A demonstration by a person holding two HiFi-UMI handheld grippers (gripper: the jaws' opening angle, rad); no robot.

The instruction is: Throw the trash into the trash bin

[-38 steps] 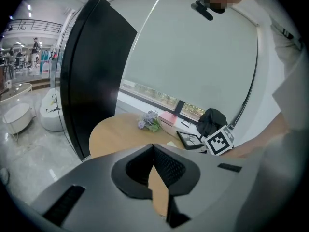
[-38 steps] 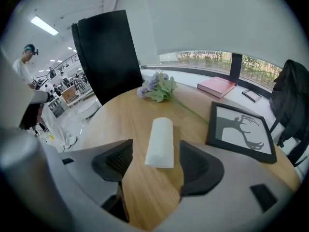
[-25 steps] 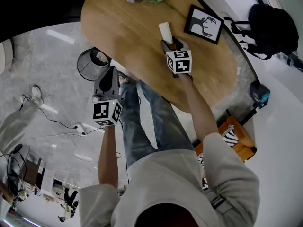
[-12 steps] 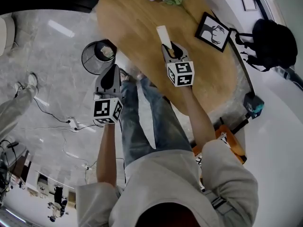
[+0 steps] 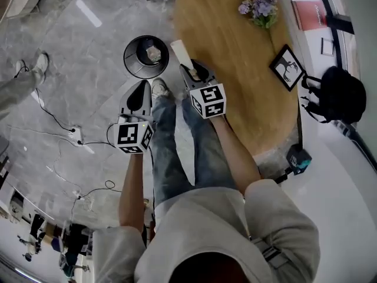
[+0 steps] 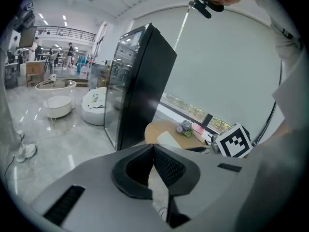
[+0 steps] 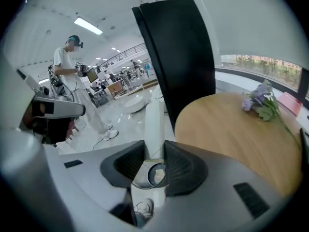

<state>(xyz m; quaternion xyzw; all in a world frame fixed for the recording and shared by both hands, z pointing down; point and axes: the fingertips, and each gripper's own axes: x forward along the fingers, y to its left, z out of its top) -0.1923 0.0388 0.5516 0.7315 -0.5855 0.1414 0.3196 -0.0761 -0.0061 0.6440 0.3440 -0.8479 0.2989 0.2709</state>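
My right gripper [image 5: 189, 71] is shut on a white paper carton [image 5: 179, 52], its jaws having just been closing on it. The carton sticks out past the fingertips, over the floor between the wooden table [image 5: 235, 69] and the black mesh trash bin [image 5: 127, 59]. In the right gripper view the carton [image 7: 154, 120] stands upright between the pads. My left gripper [image 5: 142, 87] is shut and empty, just below the bin in the head view. Its pads [image 6: 159, 166] meet with nothing between them.
A crumpled piece [image 5: 154, 53] lies inside the bin. Flowers [image 5: 259, 7] and a framed picture [image 5: 287, 67] sit on the table. A tall black cabinet [image 7: 178, 57] stands behind the table. Cables [image 5: 59, 134] run across the floor, and a person [image 7: 72, 76] stands further off.
Both grippers have swung from the table toward the bin. The right one has lifted the carton off the tabletop and carried it past the table's edge.
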